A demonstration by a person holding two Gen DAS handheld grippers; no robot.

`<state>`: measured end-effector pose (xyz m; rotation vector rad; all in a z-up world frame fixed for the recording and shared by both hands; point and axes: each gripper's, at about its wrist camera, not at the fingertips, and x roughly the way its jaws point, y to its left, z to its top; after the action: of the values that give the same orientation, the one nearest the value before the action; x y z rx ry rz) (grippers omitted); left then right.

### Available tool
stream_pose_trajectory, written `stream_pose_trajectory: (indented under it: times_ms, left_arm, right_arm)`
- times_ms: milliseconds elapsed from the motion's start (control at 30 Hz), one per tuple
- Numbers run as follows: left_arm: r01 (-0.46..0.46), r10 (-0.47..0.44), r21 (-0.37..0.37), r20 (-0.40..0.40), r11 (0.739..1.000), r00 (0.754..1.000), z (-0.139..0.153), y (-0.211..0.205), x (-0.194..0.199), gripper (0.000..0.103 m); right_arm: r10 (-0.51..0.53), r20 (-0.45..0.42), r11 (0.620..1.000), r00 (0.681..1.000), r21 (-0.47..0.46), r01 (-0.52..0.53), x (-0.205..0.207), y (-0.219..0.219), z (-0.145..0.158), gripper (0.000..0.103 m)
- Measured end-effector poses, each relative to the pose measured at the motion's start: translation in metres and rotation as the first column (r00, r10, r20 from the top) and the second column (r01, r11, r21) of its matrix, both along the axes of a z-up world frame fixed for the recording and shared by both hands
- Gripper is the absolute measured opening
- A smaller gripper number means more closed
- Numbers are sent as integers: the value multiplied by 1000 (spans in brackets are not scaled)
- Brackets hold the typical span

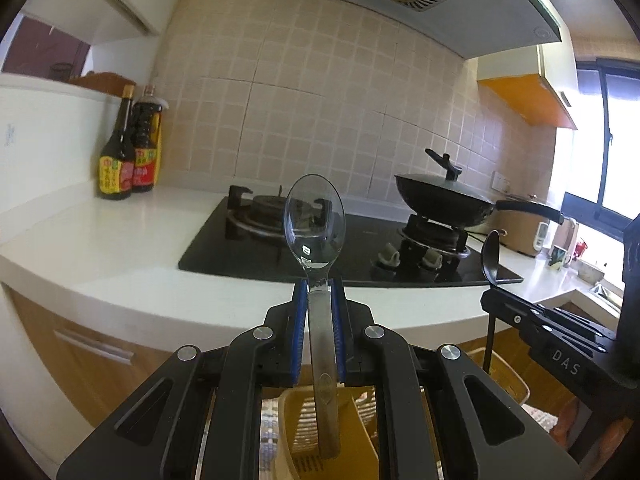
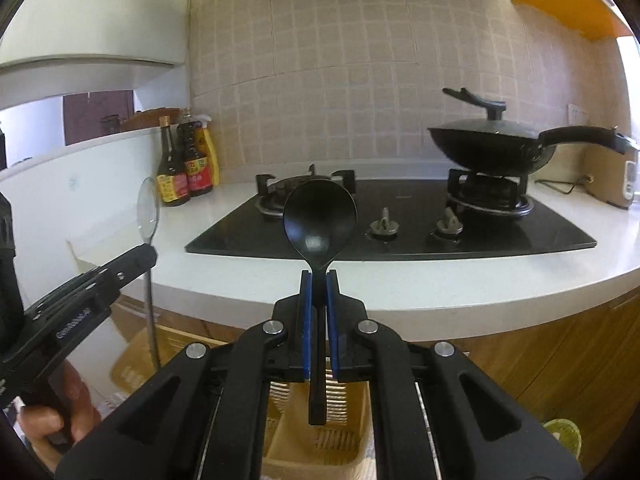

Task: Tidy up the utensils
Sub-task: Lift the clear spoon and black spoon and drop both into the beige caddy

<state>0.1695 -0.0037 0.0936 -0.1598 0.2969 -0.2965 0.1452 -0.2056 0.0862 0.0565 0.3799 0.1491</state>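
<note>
Two spoons (steel spoon (image 1: 314,224), black spoon (image 2: 320,216)) stand upright, bowls up.

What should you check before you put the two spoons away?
1. Left gripper shut on the metal spoon: ok.
2. Right gripper shut on the black spoon: ok.
3. Both spoons upright, bowls up, handles hanging down: ok.
4. Yellow slotted basket below the handles: ok.
5. Which basket compartment sits under each handle: cannot tell.
6. Spoons apart from the lidded wok and the sauce bottles: ok.
</note>
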Motion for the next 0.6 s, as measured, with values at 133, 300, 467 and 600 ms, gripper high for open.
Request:
stream_pose_trajectory:
  times_ms: [133, 300, 467, 600]
  left_arm:
    - [13, -13, 5, -1, 1000, 1000, -7, 2, -5, 11]
    - [35, -35, -2, -27, 999, 999, -11, 10, -13, 23]
    - [48, -49, -30, -50, 998, 998, -10, 22, -32, 38]
    - [63, -67, -56, -67, 996, 996, -7, 35, -55, 49]
  right_arm:
    - [8, 1, 1000, 1000, 8, -8, -3, -3, -8, 6]
    - [21, -35, 999, 999, 39, -20, -13, -11, -13, 7]
    - [33, -70, 997, 997, 73, -27, -32, -19, -13, 9]
    - [31, -88, 996, 996, 87, -23, -55, -24, -11, 42]
